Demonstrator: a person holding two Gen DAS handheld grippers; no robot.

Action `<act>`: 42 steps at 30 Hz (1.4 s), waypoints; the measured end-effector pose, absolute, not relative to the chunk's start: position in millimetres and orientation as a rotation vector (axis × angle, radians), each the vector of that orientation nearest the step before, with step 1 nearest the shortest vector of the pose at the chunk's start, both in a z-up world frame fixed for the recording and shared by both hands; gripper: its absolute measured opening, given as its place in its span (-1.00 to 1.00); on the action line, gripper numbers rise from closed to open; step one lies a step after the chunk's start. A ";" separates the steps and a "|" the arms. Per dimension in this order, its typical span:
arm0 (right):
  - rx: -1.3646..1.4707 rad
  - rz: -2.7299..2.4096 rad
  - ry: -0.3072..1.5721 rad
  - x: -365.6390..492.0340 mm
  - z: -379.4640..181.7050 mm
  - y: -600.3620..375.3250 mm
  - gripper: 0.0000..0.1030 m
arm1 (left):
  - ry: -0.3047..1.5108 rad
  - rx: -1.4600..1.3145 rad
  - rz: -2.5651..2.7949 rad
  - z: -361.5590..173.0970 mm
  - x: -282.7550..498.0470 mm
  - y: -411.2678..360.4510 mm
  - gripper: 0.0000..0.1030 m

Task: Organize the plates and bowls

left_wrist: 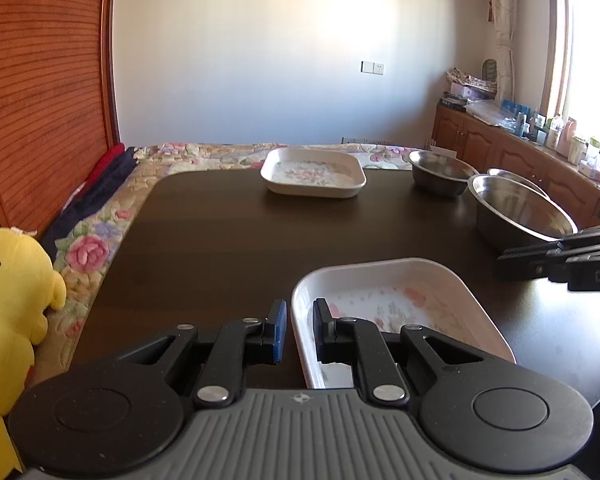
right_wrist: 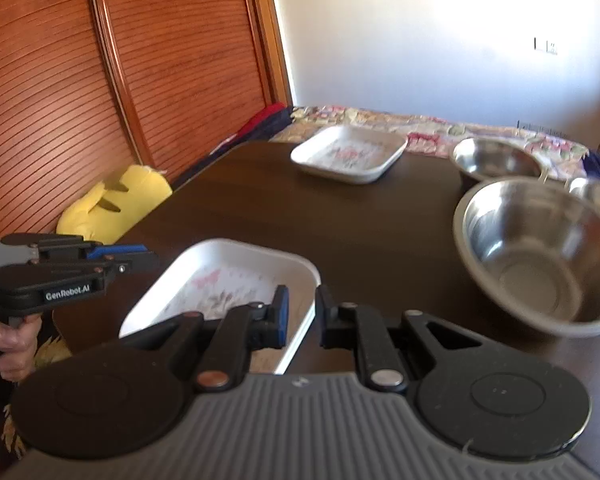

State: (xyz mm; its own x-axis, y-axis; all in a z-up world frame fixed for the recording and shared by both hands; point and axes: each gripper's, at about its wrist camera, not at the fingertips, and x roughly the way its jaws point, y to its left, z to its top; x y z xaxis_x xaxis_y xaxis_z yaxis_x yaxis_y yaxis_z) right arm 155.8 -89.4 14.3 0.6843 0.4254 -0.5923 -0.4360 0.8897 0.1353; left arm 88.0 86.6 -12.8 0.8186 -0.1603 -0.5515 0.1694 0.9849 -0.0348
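A white rectangular plate with a flower print lies at the near edge of the dark table. My left gripper is open by a narrow gap, and the plate's left rim lines up between its fingers. My right gripper is also narrowly open over the plate's near right corner. In each opposite view, the gripper tip stops just short of the plate. A second flowered plate sits at the far edge. A large steel bowl and a smaller one stand to the right.
A third steel bowl peeks out behind the large one. A yellow plush toy lies on the floral bed cover left of the table. A wooden cabinet with bottles runs along the right wall. A hand holds the left gripper.
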 end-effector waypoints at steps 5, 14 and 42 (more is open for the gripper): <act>-0.018 0.476 0.634 170.3 28.9 -92.5 -0.68 | 0.569 0.027 -0.182 -4.1 103.3 85.4 -0.70; -0.039 0.465 0.624 210.4 45.8 -90.2 -0.68 | 0.562 0.032 -0.183 9.2 139.2 90.3 -0.66; -0.112 0.436 0.791 371.6 25.4 -52.4 -0.13 | 0.618 0.054 -0.212 5.1 302.7 106.5 0.04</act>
State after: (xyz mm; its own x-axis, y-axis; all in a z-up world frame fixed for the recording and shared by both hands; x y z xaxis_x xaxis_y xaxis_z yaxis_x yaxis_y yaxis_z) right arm 371.6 -52.4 25.4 0.6194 0.3370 -0.7091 -0.4196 0.9055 0.0638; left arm 302.7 106.5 5.1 0.7941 -0.1815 -0.5800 0.2135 0.9768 -0.0133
